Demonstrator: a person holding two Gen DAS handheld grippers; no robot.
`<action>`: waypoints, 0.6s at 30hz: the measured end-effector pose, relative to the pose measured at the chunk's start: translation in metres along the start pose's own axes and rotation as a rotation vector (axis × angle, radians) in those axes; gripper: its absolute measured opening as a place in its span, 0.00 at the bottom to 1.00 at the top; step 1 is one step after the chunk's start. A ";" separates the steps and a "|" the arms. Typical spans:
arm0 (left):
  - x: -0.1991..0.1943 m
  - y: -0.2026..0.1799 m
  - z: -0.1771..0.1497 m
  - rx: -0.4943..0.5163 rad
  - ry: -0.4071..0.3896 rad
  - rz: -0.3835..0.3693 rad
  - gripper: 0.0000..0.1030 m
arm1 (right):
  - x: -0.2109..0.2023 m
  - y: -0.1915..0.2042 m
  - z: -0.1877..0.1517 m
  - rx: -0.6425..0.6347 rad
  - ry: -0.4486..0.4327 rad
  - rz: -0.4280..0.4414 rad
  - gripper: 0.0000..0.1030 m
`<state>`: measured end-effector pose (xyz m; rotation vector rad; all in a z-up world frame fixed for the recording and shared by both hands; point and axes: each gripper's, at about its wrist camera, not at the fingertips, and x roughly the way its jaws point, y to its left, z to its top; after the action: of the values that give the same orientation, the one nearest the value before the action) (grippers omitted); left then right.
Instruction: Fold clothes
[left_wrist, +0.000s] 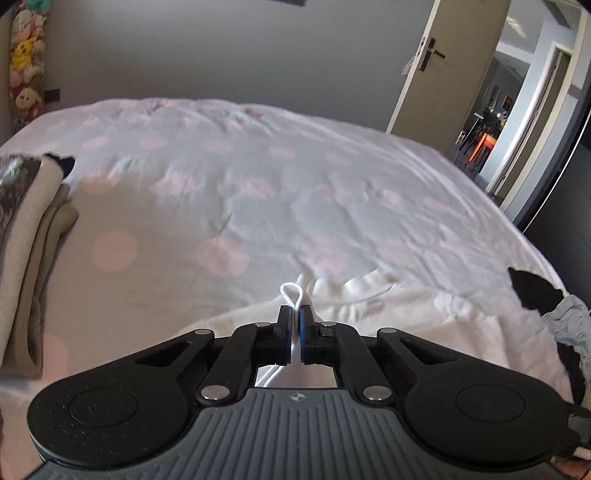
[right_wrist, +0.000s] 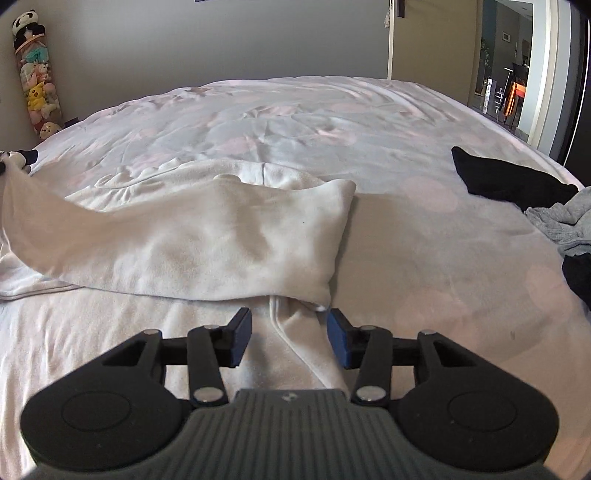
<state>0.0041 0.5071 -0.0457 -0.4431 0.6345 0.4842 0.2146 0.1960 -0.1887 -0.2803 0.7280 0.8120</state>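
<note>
On the bed (right_wrist: 388, 122), near its front edge, a white garment (right_wrist: 207, 236) is lying spread out with one part folded over the rest. The left tool (left_wrist: 295, 314) is pinching this garment: its blue-padded fingers (left_wrist: 305, 326) are standing together with white fabric clamped between them, and a small loop of white cord is poking up just past the fingertips. The right tool (right_wrist: 290, 325) is hovering over the garment's near-right corner with its jaws standing apart; a seamed fold of the white cloth is lying between the pads, but neither pad is pressing on it. A stack of folded beige clothes (left_wrist: 33, 236) is sitting at the bed's left edge. Toward the right edge a black garment (right_wrist: 509, 181) and a crumpled grey one (right_wrist: 561, 225) are lying just beside each other. No readable writing or brand is showing; only a small emblem is visible on each tool's grey body, too small to make out.
</note>
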 end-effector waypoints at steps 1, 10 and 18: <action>-0.006 -0.006 0.009 0.006 -0.018 -0.011 0.02 | 0.004 -0.001 0.001 0.004 0.000 -0.003 0.58; -0.039 -0.053 0.076 0.097 -0.126 -0.048 0.02 | 0.024 -0.020 0.008 0.112 -0.009 -0.022 0.56; -0.040 0.014 0.063 -0.030 -0.085 0.106 0.02 | 0.022 -0.051 0.006 0.260 0.003 -0.015 0.38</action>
<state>-0.0033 0.5402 0.0220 -0.4165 0.5711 0.6104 0.2656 0.1778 -0.2015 -0.0529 0.8239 0.6939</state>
